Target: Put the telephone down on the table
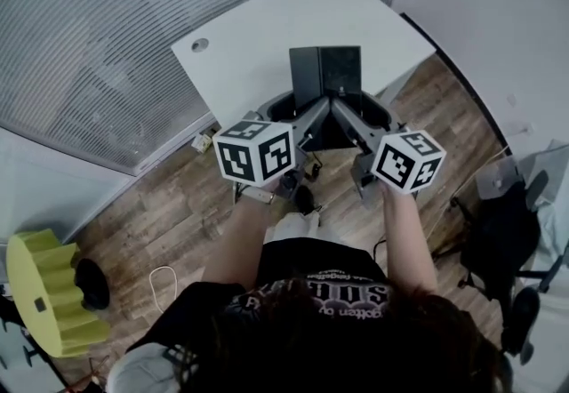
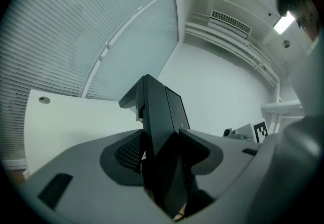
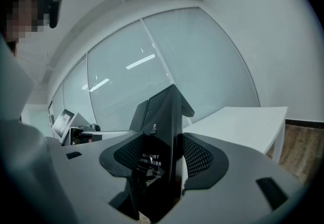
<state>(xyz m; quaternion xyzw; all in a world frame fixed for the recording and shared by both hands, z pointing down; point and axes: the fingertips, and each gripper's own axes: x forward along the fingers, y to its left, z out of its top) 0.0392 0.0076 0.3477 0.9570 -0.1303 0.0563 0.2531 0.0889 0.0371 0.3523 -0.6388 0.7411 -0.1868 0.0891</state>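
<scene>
A lime-green, wavy-edged plastic seat (image 1: 44, 293) is picked out at the left edge of the brown wood-plank floor (image 1: 160, 213), and a black rounded object (image 1: 92, 283) is seen just beside it. A thin white cable loop (image 1: 164, 268) is spotted on the floor nearby. A black office chair (image 1: 507, 249) is seen at the floor's right edge. Grey slatted window blinds (image 1: 107, 27) are seen beyond.
</scene>
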